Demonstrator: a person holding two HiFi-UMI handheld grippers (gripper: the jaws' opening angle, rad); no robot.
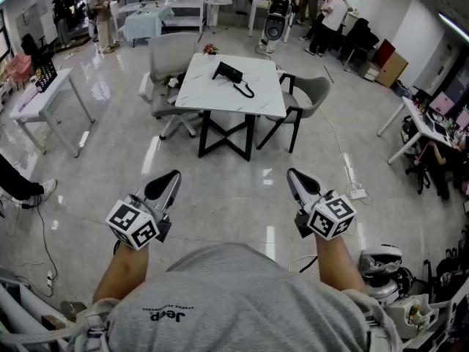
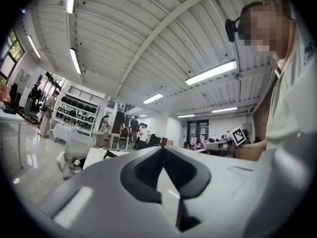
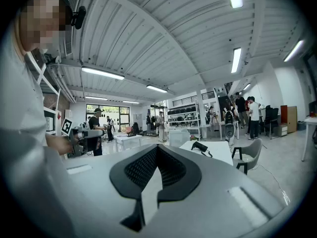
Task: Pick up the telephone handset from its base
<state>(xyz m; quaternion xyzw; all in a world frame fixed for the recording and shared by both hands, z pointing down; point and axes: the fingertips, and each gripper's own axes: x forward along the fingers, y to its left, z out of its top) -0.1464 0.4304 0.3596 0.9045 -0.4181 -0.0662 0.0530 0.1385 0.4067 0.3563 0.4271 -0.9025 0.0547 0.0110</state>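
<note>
Both hand-held grippers (image 1: 173, 174) (image 1: 292, 173) hang far from the handset (image 1: 227, 71).

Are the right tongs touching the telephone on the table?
Apart. Head view shows the right tongs near the person, with a stretch of floor between them and the table bearing the telephone.

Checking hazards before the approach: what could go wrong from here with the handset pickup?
Both the left gripper and right gripper are shut and far from the white marble-pattern table; unopened, they could shove the black telephone. Its black cord trails toward the table's near edge and might drag it along. A white power strip lies on the floor beside the walking path.
</note>
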